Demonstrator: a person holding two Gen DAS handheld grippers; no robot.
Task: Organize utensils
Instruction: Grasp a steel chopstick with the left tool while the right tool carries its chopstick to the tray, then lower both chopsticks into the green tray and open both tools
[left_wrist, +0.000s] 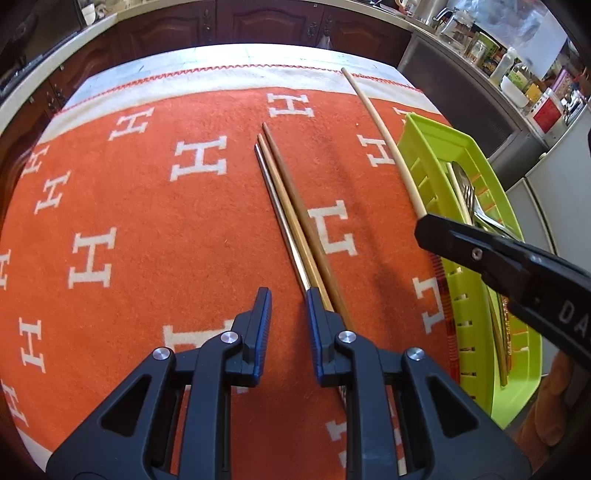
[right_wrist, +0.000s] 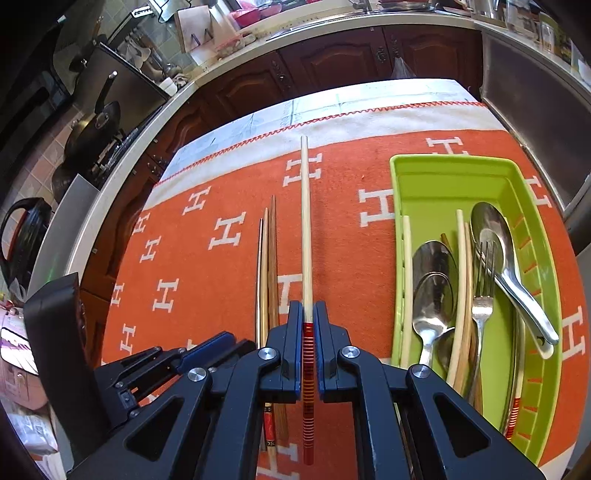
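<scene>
Your right gripper (right_wrist: 308, 314) is clamped on the pale chopstick (right_wrist: 305, 221) at its red-banded end; the stick is held above the orange cloth (right_wrist: 221, 177), between the loose chopsticks (right_wrist: 266, 266) and the green tray (right_wrist: 443, 177). Tray already holds spoons (right_wrist: 432, 280), a fork (right_wrist: 484, 280) and more chopsticks. Your left gripper (left_wrist: 288, 299), jaws apart on nothing, sits right beside the three loose sticks. Kitchen counter (right_wrist: 122, 173) runs past the table's far edge.

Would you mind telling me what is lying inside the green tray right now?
The green tray holds spoons, a fork and several pale chopsticks. Its near end runs behind the right claw, so anything there is hidden.
</scene>
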